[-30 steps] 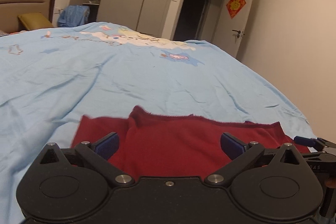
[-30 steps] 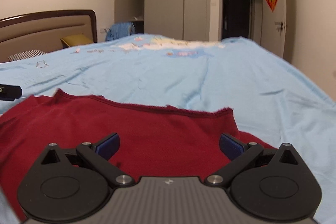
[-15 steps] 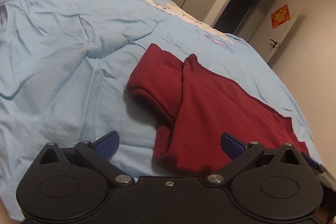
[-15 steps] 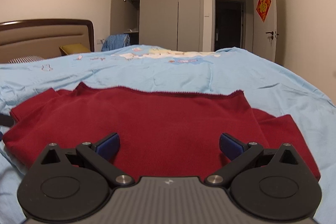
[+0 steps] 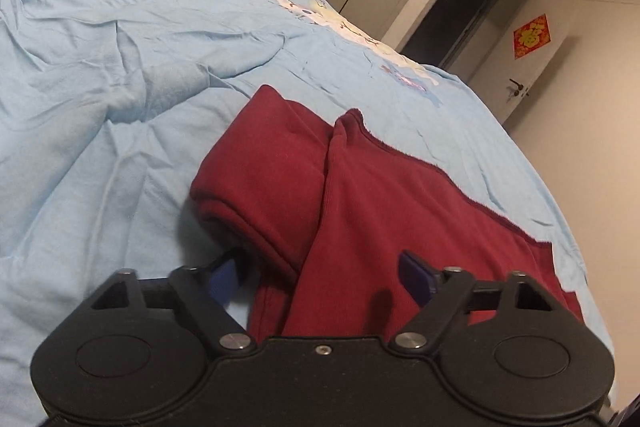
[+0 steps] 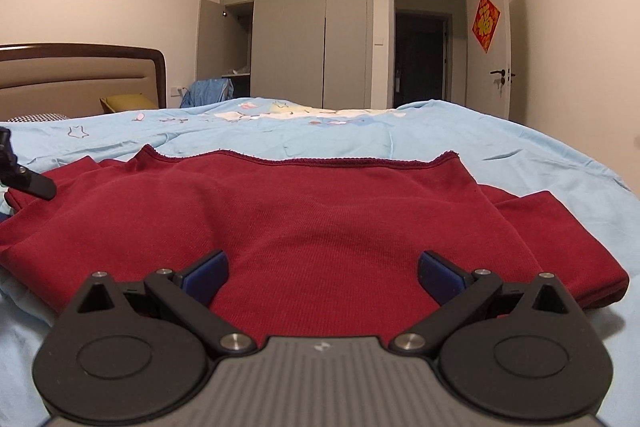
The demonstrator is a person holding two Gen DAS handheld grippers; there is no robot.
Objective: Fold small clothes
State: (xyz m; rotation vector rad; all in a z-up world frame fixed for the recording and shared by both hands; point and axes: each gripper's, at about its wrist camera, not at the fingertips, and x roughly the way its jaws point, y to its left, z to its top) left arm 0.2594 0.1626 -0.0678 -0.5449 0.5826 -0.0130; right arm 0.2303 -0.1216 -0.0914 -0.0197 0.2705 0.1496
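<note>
Lowered since before, two grippers, left gripper (image 5: 320, 269) and right gripper (image 6: 322, 273), jaws released over one red garment (image 6: 320, 211)

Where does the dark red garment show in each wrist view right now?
Left wrist: the dark red garment fills centre to lower right, folded sleeve at its left.
Right wrist: it spans the middle band, edge to edge.
Shared landmark: the red door decoration, upper right.

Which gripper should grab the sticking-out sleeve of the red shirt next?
Probably the left gripper: it is open, right at the sleeve of the red shirt. The right gripper hovers open over the shirt's middle.
</note>
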